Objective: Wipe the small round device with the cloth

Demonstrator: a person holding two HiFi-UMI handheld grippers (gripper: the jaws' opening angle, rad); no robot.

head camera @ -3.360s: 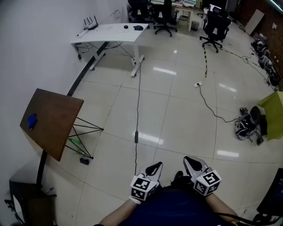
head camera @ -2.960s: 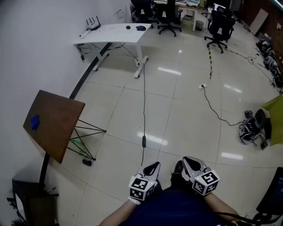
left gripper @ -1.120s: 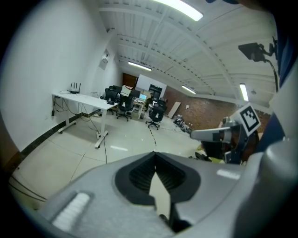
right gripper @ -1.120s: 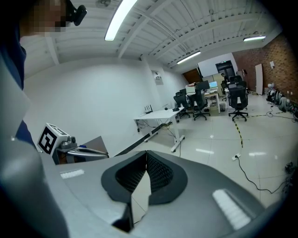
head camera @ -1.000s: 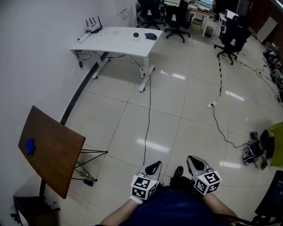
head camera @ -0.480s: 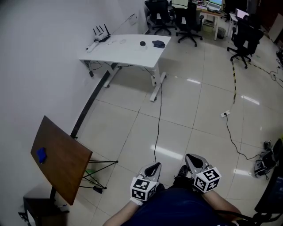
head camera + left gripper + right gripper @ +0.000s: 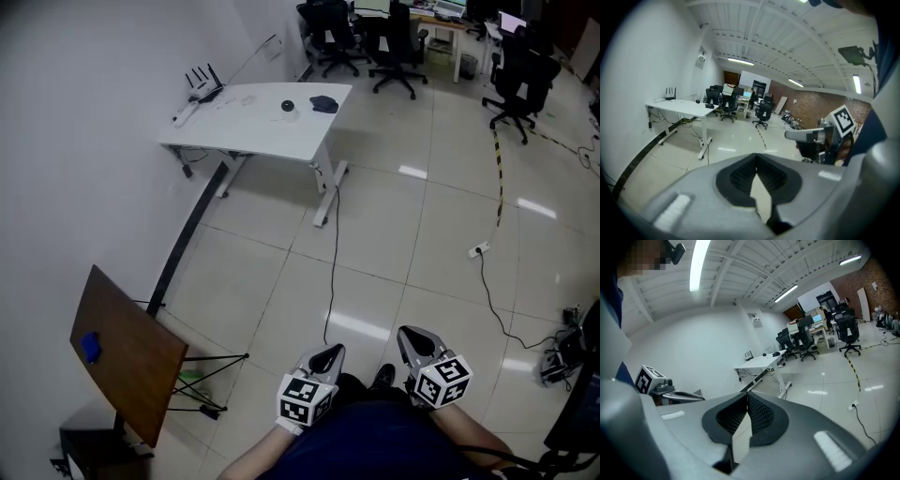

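Far off at 11 o'clock across the floor (image 7: 403, 234): white worktop (image 7: 244, 127). Down at 6 o'clock, left tongs (image 7: 325, 356) and right tongs (image 7: 413, 340), both closed, empty; left probably slightly nearer. On the worktop's far edge, dark cloth (image 7: 324, 104); near, at its 9 o'clock, small round device (image 7: 288, 107), neither within reach yet.

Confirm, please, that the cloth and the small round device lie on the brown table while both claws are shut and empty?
No: the head view shows the cloth and the small round device on the white desk, not the brown table. The left claw and right claw are shut and empty.
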